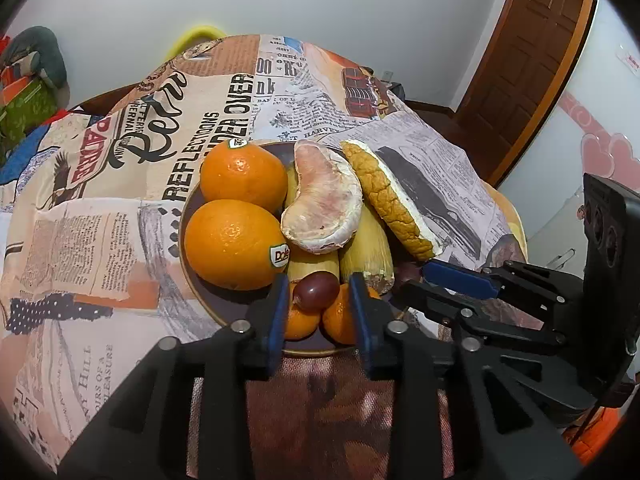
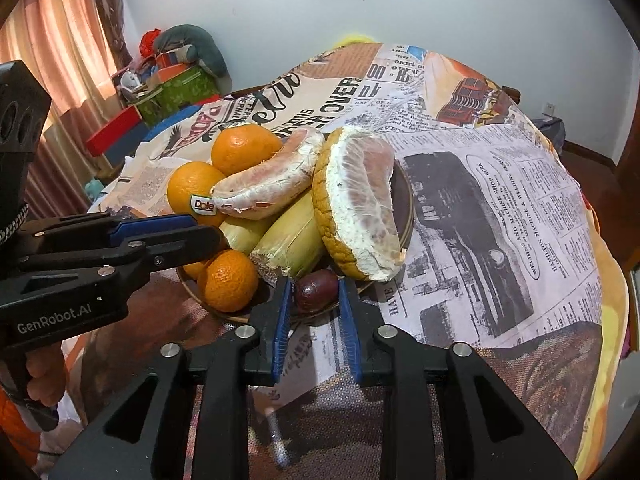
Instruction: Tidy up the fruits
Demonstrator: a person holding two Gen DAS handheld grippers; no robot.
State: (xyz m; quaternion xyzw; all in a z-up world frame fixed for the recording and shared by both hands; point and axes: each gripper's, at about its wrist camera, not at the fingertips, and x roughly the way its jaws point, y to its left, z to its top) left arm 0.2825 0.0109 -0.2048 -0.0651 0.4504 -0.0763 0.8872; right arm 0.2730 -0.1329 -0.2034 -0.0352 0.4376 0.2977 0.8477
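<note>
My left gripper (image 1: 319, 300) and right gripper (image 2: 315, 300) both hover with jaws slightly apart, holding nothing, at the near edge of the heaped plate (image 1: 224, 306) on the bench. A dark round fruit (image 2: 316, 289) lies framed between them — I'd close gently, avoiding the mandarins (image 2: 228, 280).

Each hand-held gripper (image 1: 320, 284) (image 2: 314, 288) is black plastic with blue finger pads (image 1: 278, 320), silver screws and white "GenRobot.AI" lettering.
</note>
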